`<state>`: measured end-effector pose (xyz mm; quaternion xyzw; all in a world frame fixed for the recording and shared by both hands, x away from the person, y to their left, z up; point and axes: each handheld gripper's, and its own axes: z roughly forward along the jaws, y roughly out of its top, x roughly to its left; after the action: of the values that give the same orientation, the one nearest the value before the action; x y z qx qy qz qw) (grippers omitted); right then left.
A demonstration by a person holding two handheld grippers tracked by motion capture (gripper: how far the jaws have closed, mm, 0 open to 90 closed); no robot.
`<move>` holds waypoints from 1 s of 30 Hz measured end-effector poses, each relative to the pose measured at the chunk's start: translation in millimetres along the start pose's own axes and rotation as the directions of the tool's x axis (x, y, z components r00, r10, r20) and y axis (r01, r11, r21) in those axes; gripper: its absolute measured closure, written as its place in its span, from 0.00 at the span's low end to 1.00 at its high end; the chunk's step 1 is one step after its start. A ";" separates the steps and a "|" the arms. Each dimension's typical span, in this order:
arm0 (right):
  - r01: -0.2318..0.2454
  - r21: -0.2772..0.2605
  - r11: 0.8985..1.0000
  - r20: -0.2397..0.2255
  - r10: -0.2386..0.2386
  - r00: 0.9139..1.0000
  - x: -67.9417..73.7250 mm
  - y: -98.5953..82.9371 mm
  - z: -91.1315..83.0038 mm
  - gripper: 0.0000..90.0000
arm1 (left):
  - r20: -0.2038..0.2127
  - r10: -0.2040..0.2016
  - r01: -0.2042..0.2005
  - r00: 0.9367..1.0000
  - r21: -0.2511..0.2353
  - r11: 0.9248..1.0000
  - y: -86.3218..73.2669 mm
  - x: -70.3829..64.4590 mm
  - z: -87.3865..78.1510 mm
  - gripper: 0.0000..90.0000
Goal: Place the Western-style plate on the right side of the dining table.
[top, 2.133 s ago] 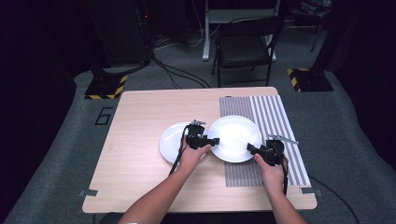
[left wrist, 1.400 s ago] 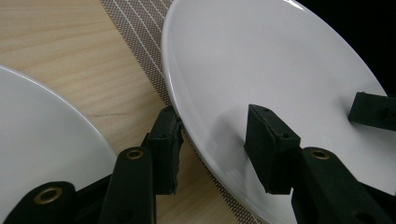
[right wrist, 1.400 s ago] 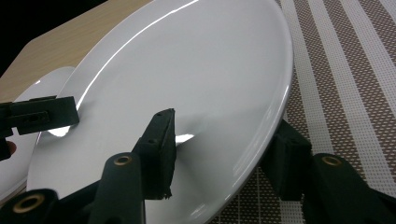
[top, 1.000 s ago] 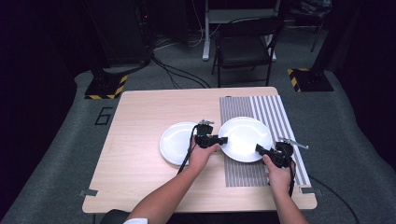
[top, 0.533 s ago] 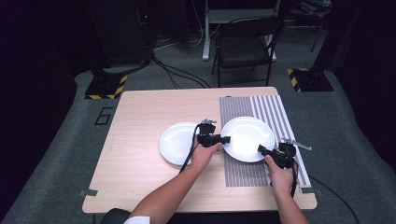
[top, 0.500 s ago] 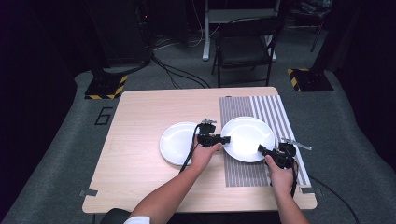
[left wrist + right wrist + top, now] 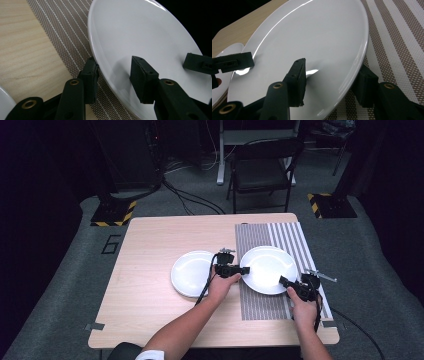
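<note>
Since 2.1 s ago, both my grippers and the right-hand plate (image 7: 268,269) have shifted right: plate no longer overlaps its neighbour and now sits on the striped mat (image 7: 260,300).

L to R, high view:
1. Worktop (image 7: 145,255), bare wood on left half.
2. Second white plate (image 7: 192,272), flat on the wood, just left of my left hand; apart from the other plate.
3. Left gripper (image 7: 245,270) at the right-hand plate's left rim. In the left gripper view, jaws are spread and straddle the rim, one under the edge by the mat, one above the plate face; a gap shows at the upper pad, so no firm pinch.
4. Right-hand plate: rim looks raised off the mat in both gripper views.
5. Right gripper (image 7: 283,280) at the plate's lower-right rim, jaws spread, one over and one under the rim.
</note>
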<state>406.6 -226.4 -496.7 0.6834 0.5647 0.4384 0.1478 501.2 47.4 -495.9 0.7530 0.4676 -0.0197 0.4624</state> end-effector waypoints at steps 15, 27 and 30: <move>-0.022 -0.010 1.000 0.017 0.022 1.000 -10.9 -2.5 -2.8 0.54 | 0.007 0.010 -0.010 1.000 0.011 1.000 1.6 -6.6 13.0 0.65; -0.031 -0.007 1.000 0.032 0.031 0.999 -17.4 -4.5 -3.8 0.54 | 0.010 0.011 -0.011 1.000 0.023 1.000 1.5 -9.1 21.5 0.66; -0.026 -0.009 1.000 0.036 0.026 0.999 -18.7 -4.6 -4.0 0.54 | 0.010 0.014 -0.014 1.000 0.025 1.000 1.7 -9.3 23.6 0.66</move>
<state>401.0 -243.0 -505.7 0.6981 0.5511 0.4301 0.1551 506.7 23.9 -503.9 0.7620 0.4596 -0.0261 0.4555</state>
